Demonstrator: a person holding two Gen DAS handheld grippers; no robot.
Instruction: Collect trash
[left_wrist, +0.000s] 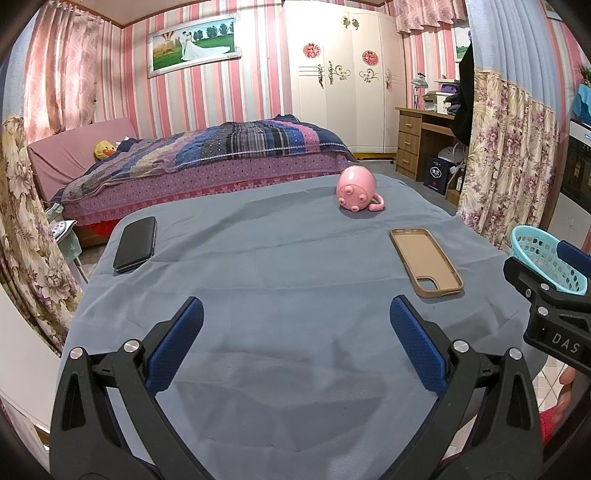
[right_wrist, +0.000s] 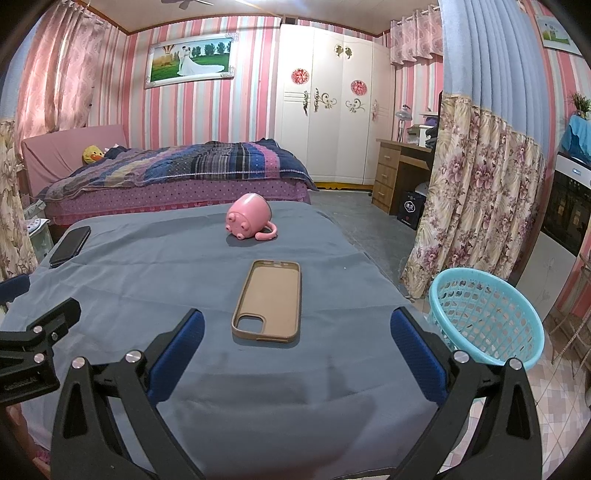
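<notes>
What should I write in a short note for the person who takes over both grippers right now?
Left gripper: open, empty, above the near part of the grey-blue cloth.
Right gripper: open, empty, just short of the tan phone case.
On the cloth: the phone case lying inside up, a pink mug on its side at the far end, a black wallet-like case at the far left edge.
The turquoise basket stands off the table's right side; it looks empty.
Done: nothing collected yet, as far as can be seen.
Left: pick up the items and drop them in the basket.

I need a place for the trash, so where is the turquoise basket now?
The turquoise basket stands off the table's right edge in the right wrist view, beside the floral curtain, right of the phone case.
</notes>
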